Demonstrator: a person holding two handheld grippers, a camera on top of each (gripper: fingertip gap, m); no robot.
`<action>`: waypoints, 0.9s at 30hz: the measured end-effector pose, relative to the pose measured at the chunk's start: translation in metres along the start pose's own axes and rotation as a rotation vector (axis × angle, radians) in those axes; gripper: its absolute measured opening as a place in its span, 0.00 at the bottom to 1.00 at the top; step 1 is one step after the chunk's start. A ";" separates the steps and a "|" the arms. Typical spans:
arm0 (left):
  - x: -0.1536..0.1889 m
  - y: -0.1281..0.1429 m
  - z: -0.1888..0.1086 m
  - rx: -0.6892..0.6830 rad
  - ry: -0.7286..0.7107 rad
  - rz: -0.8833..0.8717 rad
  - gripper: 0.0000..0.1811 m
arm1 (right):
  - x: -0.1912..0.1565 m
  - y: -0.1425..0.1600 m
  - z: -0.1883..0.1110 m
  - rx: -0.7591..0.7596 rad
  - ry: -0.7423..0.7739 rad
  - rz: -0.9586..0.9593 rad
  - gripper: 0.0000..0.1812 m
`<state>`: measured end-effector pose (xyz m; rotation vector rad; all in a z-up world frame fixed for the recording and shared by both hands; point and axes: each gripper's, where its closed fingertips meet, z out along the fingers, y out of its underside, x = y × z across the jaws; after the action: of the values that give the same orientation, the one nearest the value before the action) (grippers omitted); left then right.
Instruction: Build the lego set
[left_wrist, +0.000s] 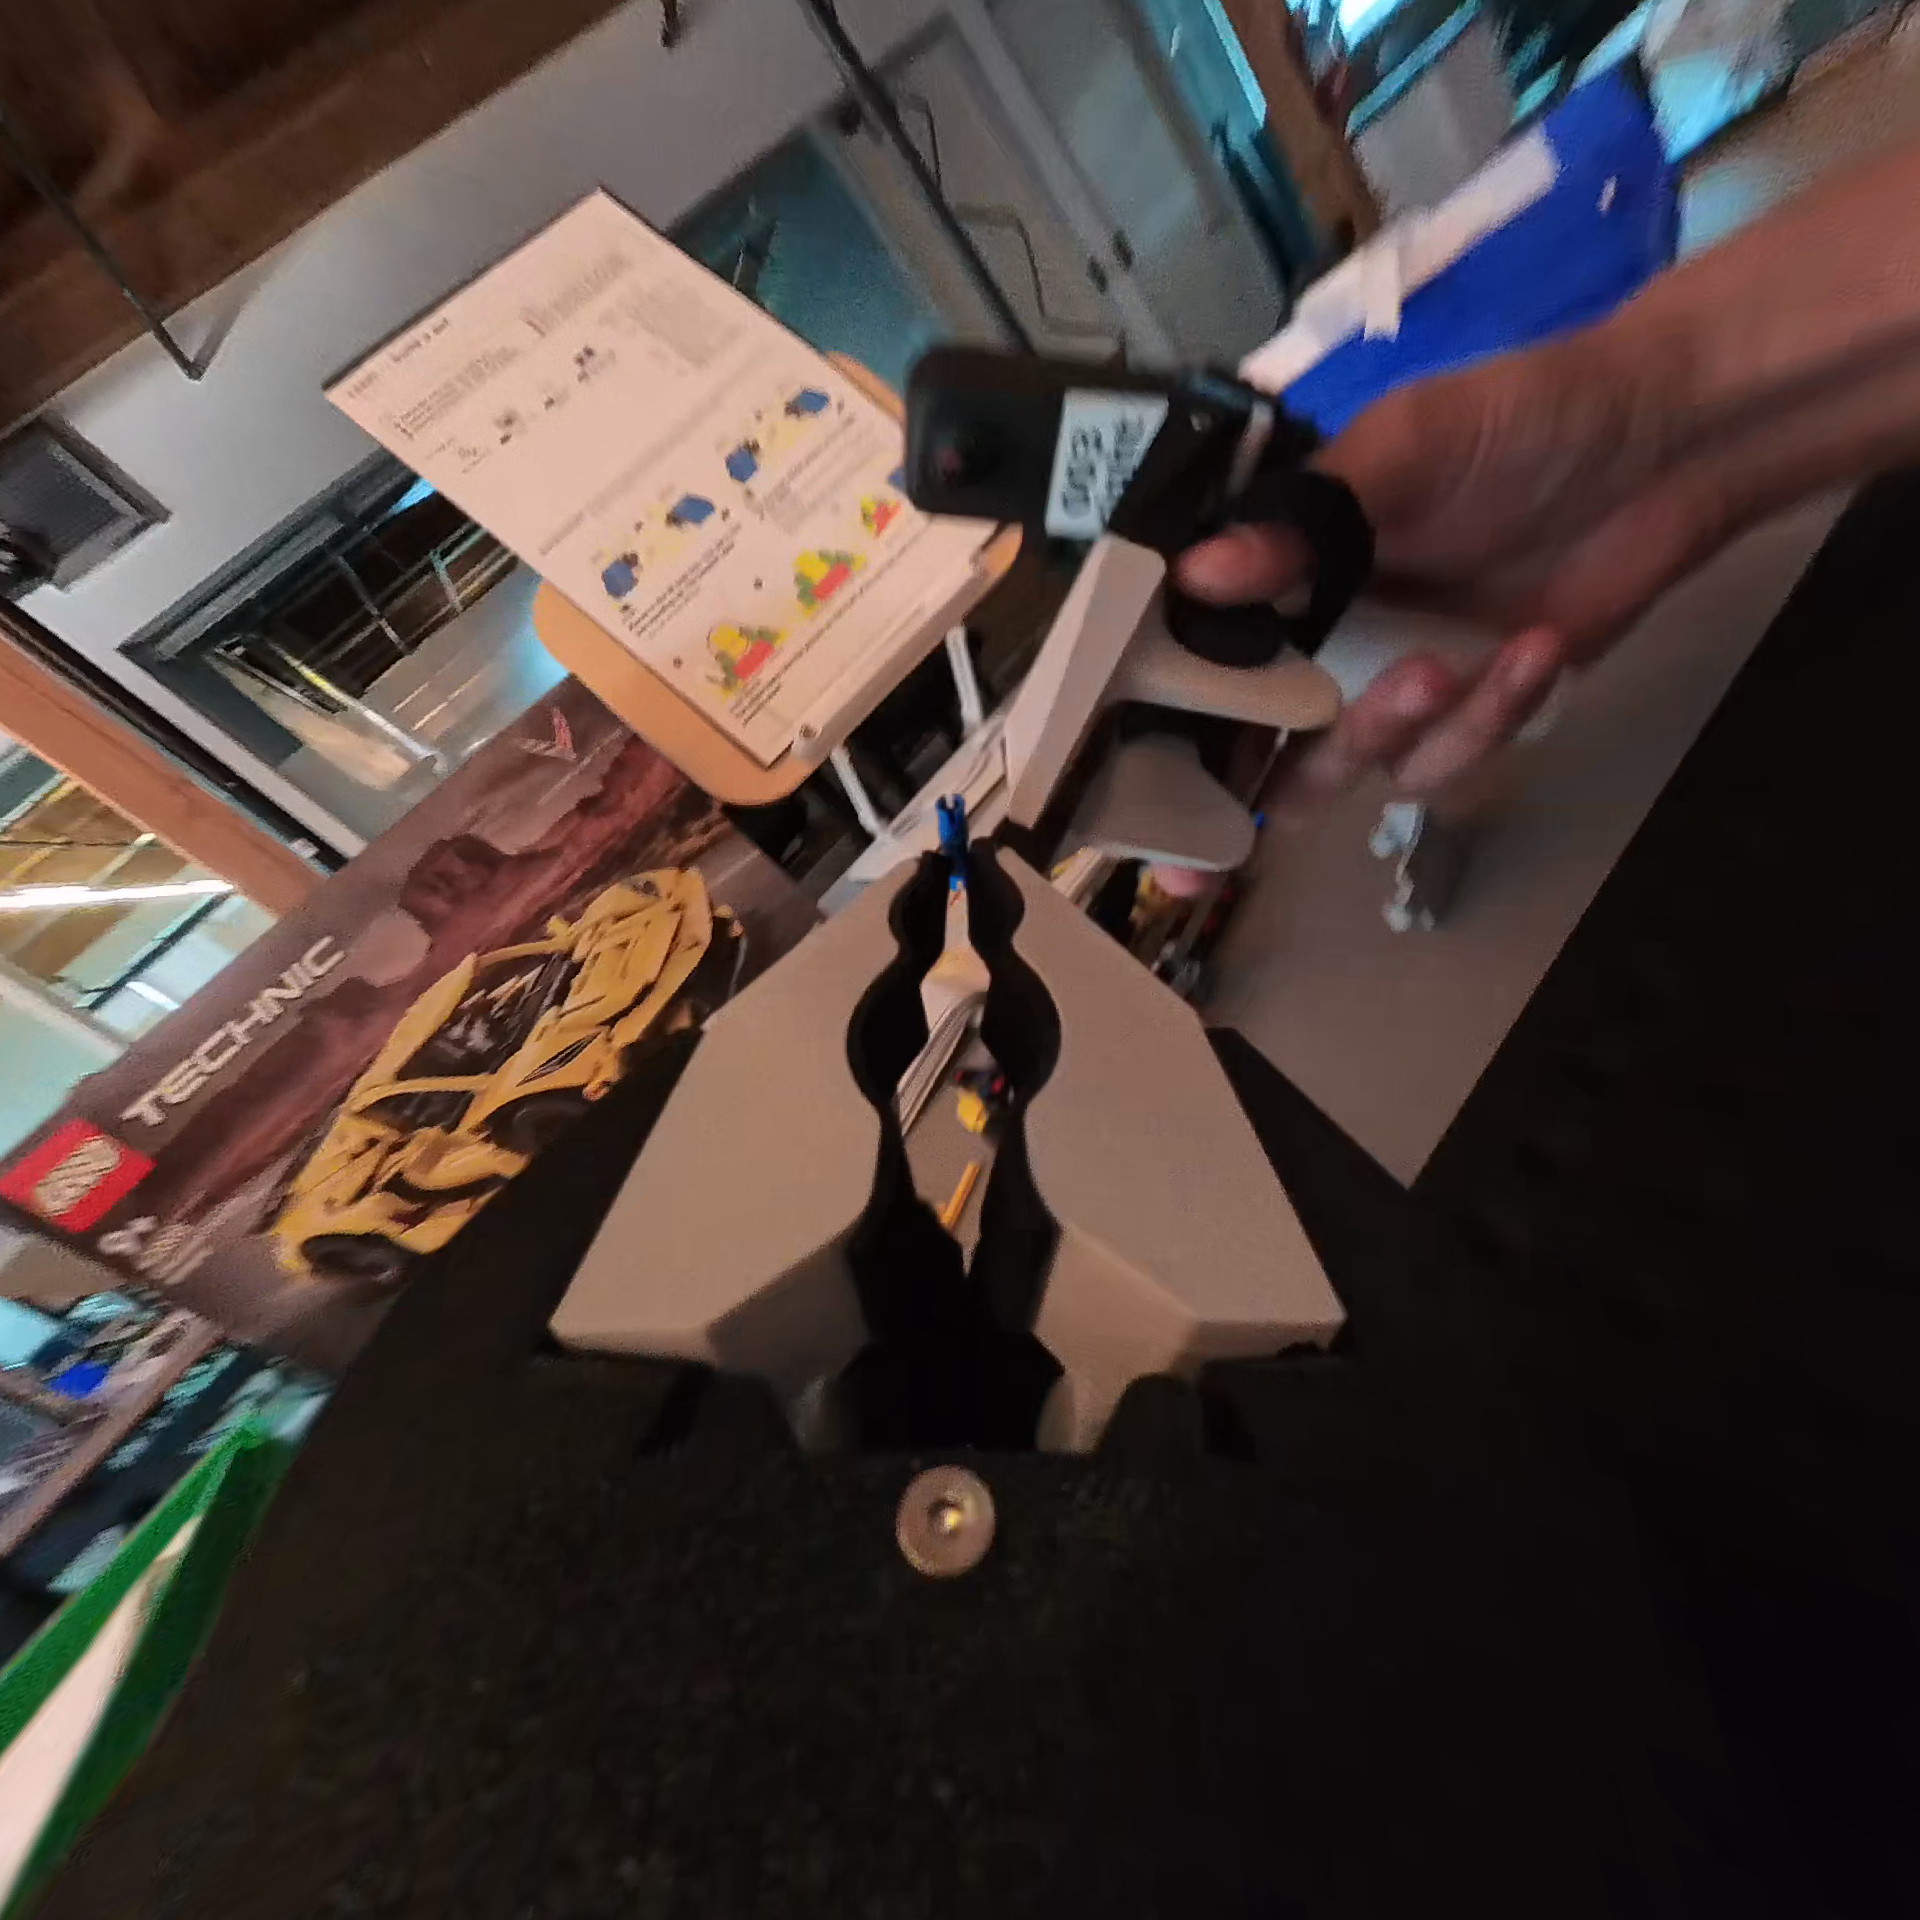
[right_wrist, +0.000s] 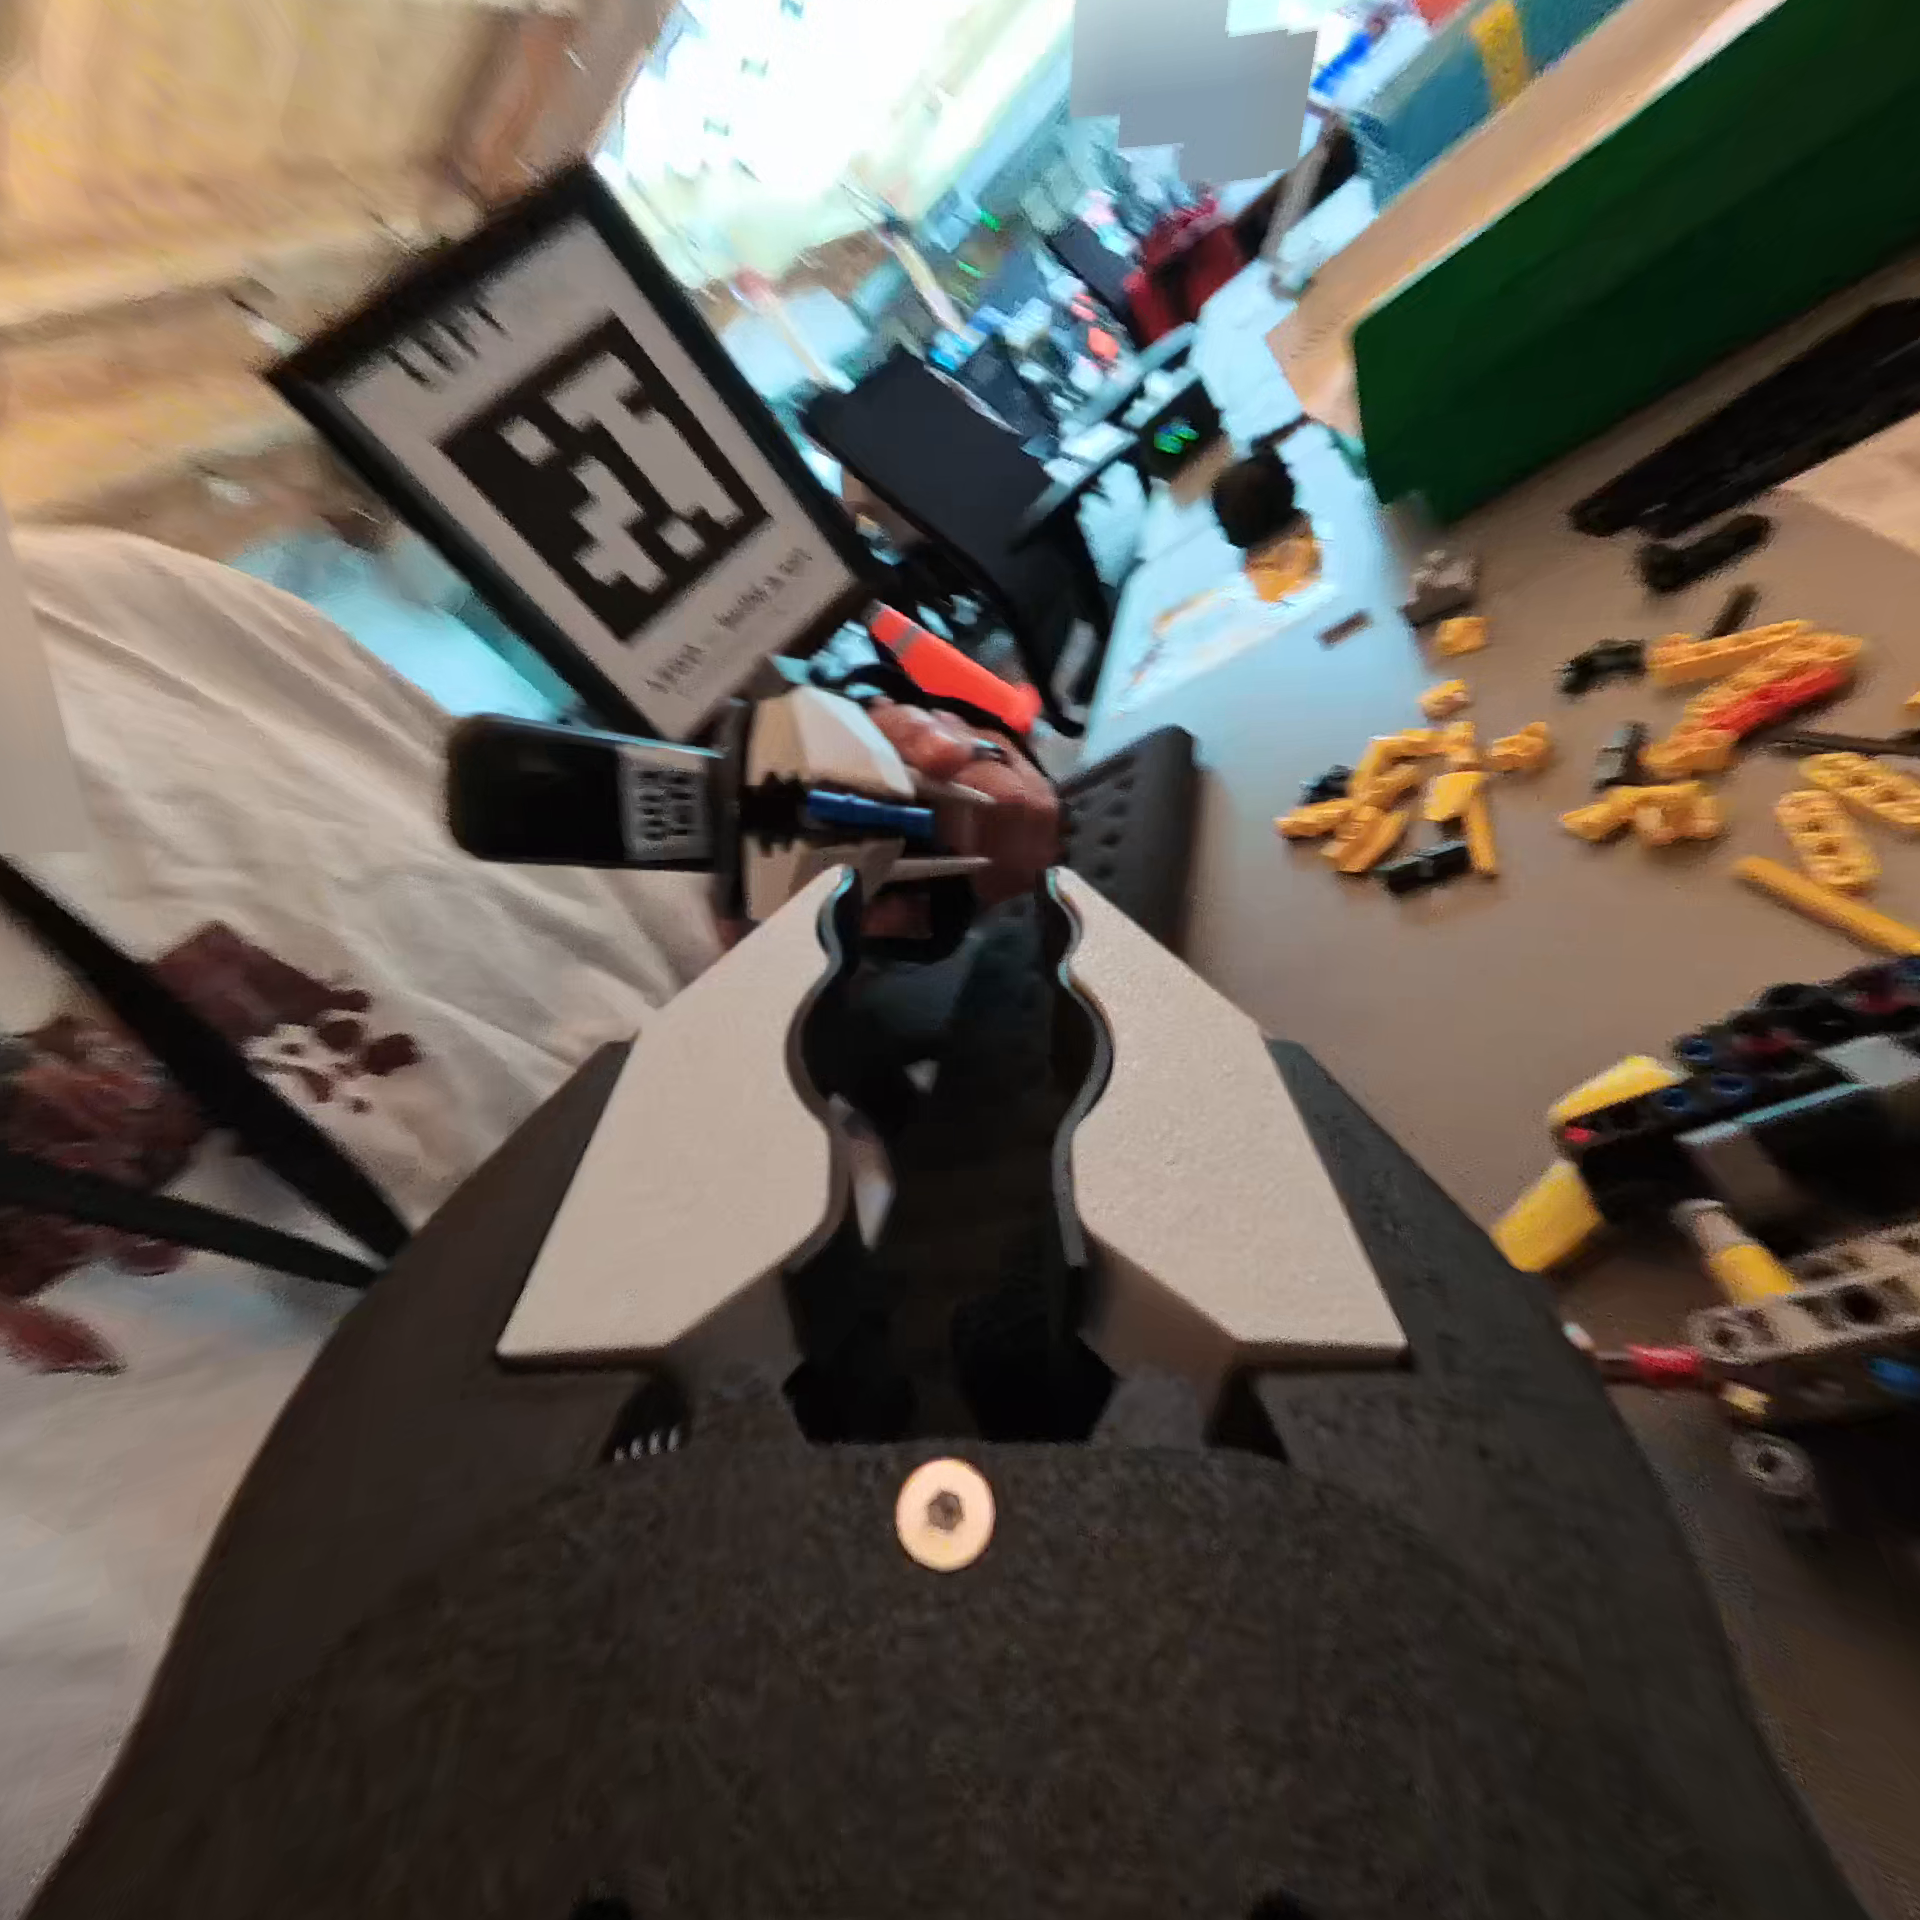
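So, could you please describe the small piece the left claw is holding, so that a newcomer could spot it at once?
Start at the big set box with the yellow car standing on the left of the left wrist view, then move right to the two grey fingers of the left claw. Pinched upright at their tips is a small blue pin. It is the only blue piece raised off the table.

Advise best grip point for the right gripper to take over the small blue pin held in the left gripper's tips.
Grip the free upper end of the small blue pin, coming from above along its axis. It stands roughly upright; the left gripper pinches its lower part, leaving only the top exposed. The right gripper appears open and empty.
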<state>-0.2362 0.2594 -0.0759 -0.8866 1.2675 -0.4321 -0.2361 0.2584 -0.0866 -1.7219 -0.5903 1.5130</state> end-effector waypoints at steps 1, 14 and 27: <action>0.001 -0.005 0.002 0.026 0.013 -0.035 0.01 | -0.006 -0.002 -0.003 0.033 -0.060 0.039 0.17; 0.019 -0.036 0.016 0.216 0.136 -0.134 0.01 | -0.041 -0.005 -0.022 0.084 -0.391 0.236 0.15; 0.027 -0.024 0.021 0.109 0.170 0.035 0.02 | -0.030 0.005 -0.020 0.041 -0.284 0.153 0.04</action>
<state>-0.2048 0.2323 -0.0737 -0.7469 1.3993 -0.5526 -0.2235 0.2280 -0.0712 -1.5615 -0.5760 1.8841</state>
